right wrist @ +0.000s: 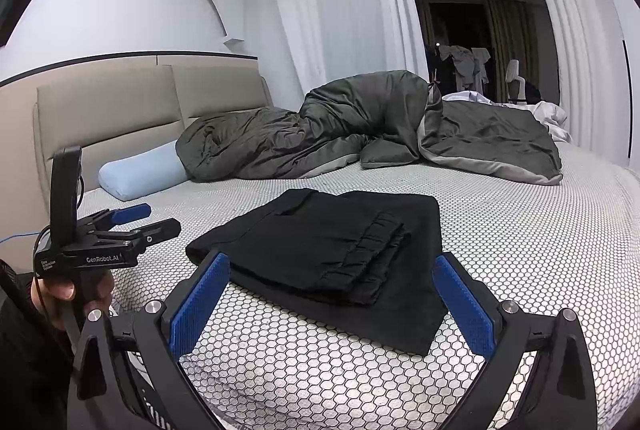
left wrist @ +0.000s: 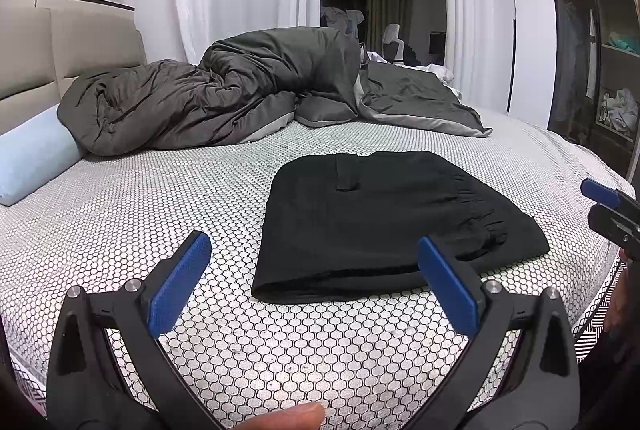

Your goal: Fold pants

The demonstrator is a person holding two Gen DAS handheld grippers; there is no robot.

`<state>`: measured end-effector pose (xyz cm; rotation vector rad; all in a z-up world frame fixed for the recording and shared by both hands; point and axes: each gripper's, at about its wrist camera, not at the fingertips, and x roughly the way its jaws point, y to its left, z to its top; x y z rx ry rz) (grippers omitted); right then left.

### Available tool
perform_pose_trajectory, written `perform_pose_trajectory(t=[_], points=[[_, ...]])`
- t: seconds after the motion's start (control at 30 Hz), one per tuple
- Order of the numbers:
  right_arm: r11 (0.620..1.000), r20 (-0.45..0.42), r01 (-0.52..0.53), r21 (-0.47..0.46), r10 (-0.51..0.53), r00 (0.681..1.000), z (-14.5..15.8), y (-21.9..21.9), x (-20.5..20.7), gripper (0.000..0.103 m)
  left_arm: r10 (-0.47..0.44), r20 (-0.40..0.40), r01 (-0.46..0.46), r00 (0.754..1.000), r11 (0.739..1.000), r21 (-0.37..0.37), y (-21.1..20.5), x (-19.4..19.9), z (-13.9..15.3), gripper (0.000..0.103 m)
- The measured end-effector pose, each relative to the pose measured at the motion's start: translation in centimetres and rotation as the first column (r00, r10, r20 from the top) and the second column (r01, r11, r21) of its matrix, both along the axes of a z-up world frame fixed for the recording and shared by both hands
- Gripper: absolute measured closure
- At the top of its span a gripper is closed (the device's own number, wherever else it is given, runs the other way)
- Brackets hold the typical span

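Note:
Black pants [left wrist: 380, 222] lie folded into a compact stack on the honeycomb-patterned bed sheet [left wrist: 140, 210]; they also show in the right wrist view [right wrist: 332, 250], the elastic waistband on top. My left gripper [left wrist: 314, 250] is open and empty, held just short of the stack's near-left edge. It also shows at the left of the right wrist view [right wrist: 154, 220]. My right gripper [right wrist: 330, 270] is open and empty, its jaws wide apart in front of the stack. Its fingertips [left wrist: 600, 192] show at the right edge of the left wrist view.
A rumpled dark grey duvet [left wrist: 224, 94] and a light blue bolster pillow [left wrist: 32, 154] lie at the far side of the bed by the beige headboard [right wrist: 120, 102]. White curtains [right wrist: 332, 2] hang behind. A wardrobe with shelves [left wrist: 600, 50] stands at right.

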<state>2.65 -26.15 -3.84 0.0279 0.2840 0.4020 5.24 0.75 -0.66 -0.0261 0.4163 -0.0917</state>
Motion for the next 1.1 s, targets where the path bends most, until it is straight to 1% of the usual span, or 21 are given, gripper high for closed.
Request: perform_pose_trajectory(t=[1.1], points=[[1.0, -0.005, -0.011, -0.004, 0.011, 1.0, -0.33, -0.16, 0.08, 0.0, 0.021, 0.01, -0.021, 1.0, 1.0, -0.001, -0.8, -0.42, 0.08, 0.001]])
